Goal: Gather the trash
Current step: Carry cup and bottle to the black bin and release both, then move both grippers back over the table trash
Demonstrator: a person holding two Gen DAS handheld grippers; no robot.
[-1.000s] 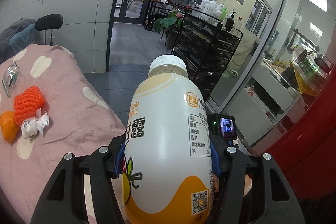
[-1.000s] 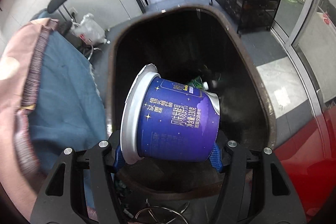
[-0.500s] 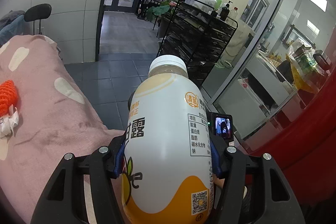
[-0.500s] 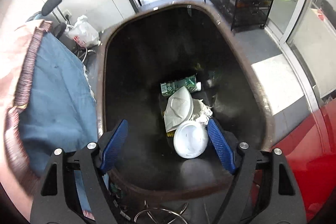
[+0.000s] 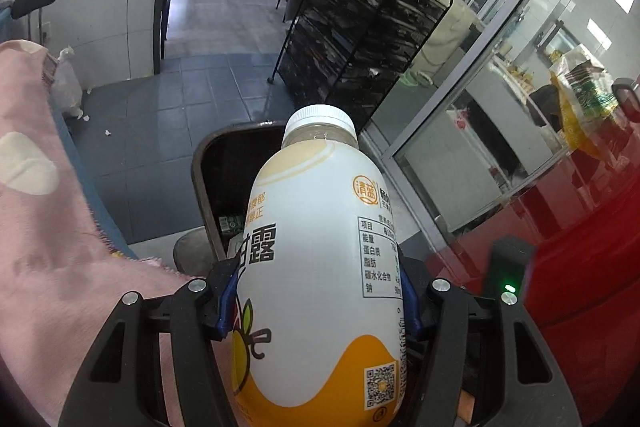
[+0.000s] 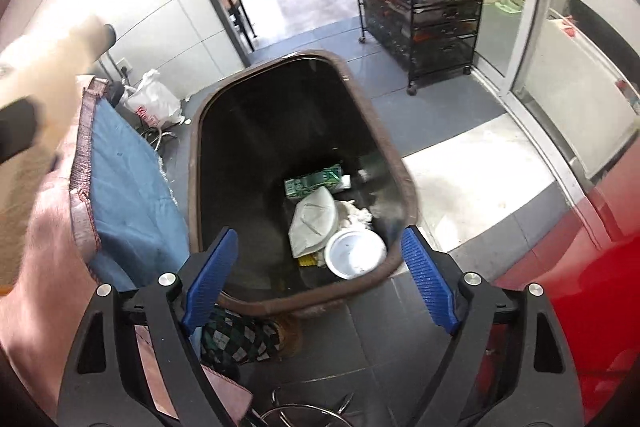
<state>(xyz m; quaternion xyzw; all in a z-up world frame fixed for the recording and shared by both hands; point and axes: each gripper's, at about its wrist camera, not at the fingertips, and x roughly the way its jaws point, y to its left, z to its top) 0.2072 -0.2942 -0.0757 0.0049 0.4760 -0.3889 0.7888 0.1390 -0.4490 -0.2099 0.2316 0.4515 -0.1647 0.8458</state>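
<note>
1. The left tool [image 5: 318, 301] clamps a white-capped drink bottle [image 5: 320, 267] upright between its blue pads, above the near rim of the brown bin [image 5: 200, 183].
2. The right tool [image 6: 318, 275] hangs spread and empty over the bin [image 6: 256, 303].
3. A white cup [image 6: 354, 253] lies inside, between its fingers.

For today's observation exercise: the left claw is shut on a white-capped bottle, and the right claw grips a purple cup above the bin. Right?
Not quite. The right claw is open and empty above the bin, as the right wrist view shows. The left claw does hold the bottle.
</note>
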